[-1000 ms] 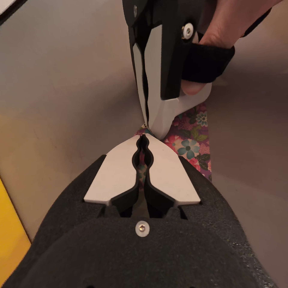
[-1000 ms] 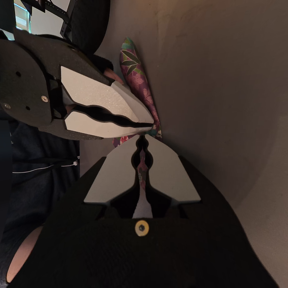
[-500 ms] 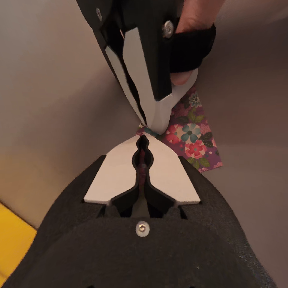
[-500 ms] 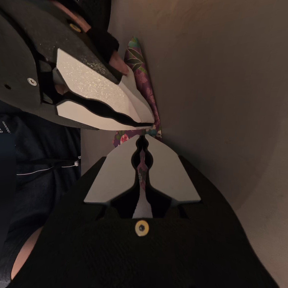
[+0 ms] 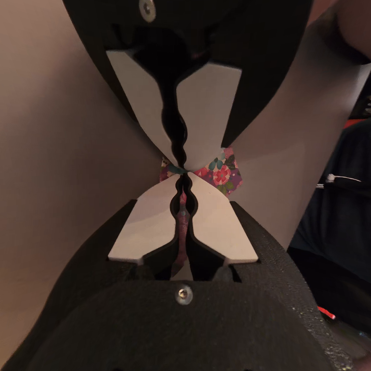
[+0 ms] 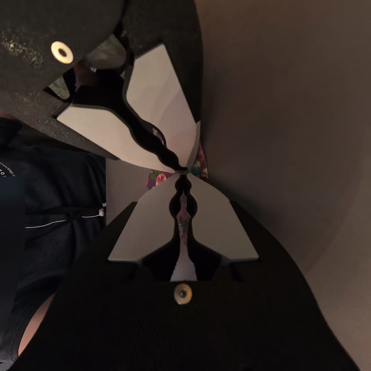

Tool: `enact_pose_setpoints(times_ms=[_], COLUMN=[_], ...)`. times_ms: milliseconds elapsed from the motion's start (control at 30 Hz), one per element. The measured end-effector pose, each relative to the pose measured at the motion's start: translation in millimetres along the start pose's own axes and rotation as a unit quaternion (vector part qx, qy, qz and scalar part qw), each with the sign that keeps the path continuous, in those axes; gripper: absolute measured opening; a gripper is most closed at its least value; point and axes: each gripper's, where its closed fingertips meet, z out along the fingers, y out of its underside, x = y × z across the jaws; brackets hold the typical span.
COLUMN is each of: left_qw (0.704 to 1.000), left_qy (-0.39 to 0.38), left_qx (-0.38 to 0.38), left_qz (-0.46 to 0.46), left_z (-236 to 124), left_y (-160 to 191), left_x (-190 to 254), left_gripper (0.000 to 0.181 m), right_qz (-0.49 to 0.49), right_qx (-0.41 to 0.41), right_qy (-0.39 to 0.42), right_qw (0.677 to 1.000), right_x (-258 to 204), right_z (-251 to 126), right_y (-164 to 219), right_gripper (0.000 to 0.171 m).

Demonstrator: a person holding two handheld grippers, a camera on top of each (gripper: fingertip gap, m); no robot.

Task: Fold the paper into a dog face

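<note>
The floral purple paper [image 5: 220, 176] is pinched edge-on between both grippers above the grey table. My left gripper [image 5: 183, 176] is shut on it, and a strip of paper shows between its white fingers [image 5: 156, 220]. My right gripper [image 5: 181, 167] comes in from above, tip to tip with the left, also shut on the paper. In the right wrist view my right gripper [image 6: 183, 176] is shut with paper in its slot [image 6: 183, 216], and the left gripper [image 6: 181, 167] meets it from the upper left. Small bits of paper [image 6: 158, 177] show beside the tips.
The grey table surface [image 5: 60, 140] fills the background. A person's dark clothing [image 6: 60, 200] is at the left of the right wrist view and at the right of the left wrist view [image 5: 331, 200]. A hand [image 5: 345, 30] shows at the top right.
The two grippers have swung round to face each other tip to tip. Less of the paper shows than before. The yellow patch has left the left wrist view.
</note>
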Motion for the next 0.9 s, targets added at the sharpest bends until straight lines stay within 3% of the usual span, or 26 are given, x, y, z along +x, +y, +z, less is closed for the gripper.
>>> enact_pose_setpoints(times_ms=[33,233,600,733,900], left_qw=[1.000,0.999,0.999,0.999,0.999], left_qy=[0.010,0.034,0.004,0.001,-0.001], left_qx=[0.000,0.006,0.003,-0.001,-0.011], left_qz=[0.005,0.022,0.038,0.039,0.045], left_z=[-0.1,-0.4,0.0,0.1,0.2], left_y=[0.1,0.3,0.8,0.9,1.1], left_x=[0.2,0.6,0.4,0.3,0.1], left_gripper=[0.000,0.000,0.001,0.001,0.001], right_qz=[0.003,0.019,0.078,0.080,0.094], right_qx=[0.000,0.007,0.015,0.046,0.023], right_qy=[-0.002,-0.006,0.023,-0.045,-0.052], right_qw=[1.000,1.000,0.997,0.995,0.994], right_x=[0.0,0.6,2.1,-21.5,-22.7], right_z=[0.0,-0.6,-3.9,-19.3,-15.8], right_y=[0.0,-1.2,1.2,1.0,15.6], right_gripper=[0.002,0.002,0.001,0.001,0.001])
